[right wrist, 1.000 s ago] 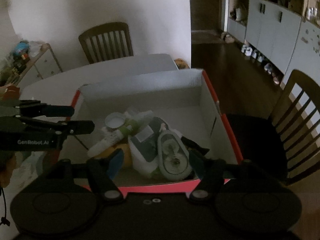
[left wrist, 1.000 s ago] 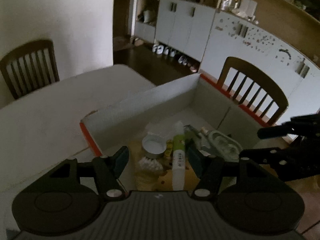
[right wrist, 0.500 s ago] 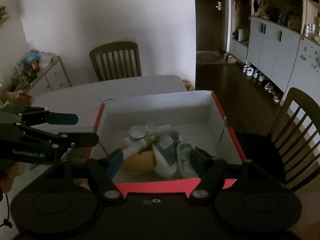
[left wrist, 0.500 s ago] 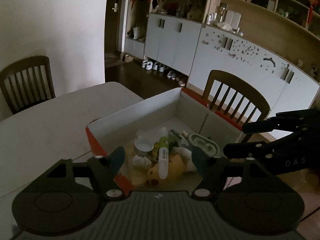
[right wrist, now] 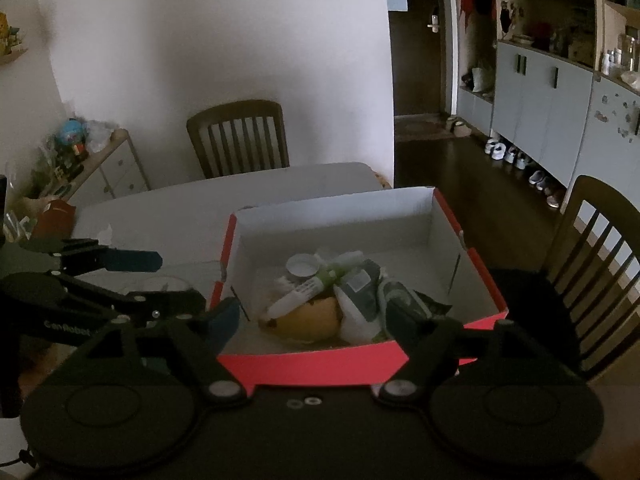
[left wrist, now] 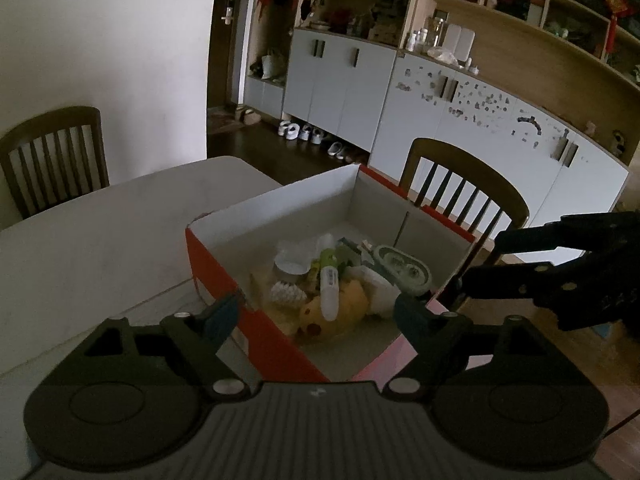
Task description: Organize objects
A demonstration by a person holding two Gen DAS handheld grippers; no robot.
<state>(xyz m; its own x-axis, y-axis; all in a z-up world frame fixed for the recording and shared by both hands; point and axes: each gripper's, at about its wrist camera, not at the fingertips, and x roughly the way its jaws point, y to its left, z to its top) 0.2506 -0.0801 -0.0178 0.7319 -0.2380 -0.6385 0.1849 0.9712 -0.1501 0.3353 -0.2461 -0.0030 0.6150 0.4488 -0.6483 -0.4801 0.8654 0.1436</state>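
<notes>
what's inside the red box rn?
Inside the red box: a white-and-green tube lying across a yellow plush toy, a round white lid, and a dark pouch. Whatever is under the pile is hidden.

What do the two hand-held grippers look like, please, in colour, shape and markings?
Both are matte black. The left hand-held gripper has two angular linkage arms with silver pivot screws, round discs at the base, a ribbed grey body and dark teal finger pads. The right hand-held gripper matches, with a smooth black body. White lettering, seemingly "GenRobot", runs along the left one's side in the right wrist view.
</notes>
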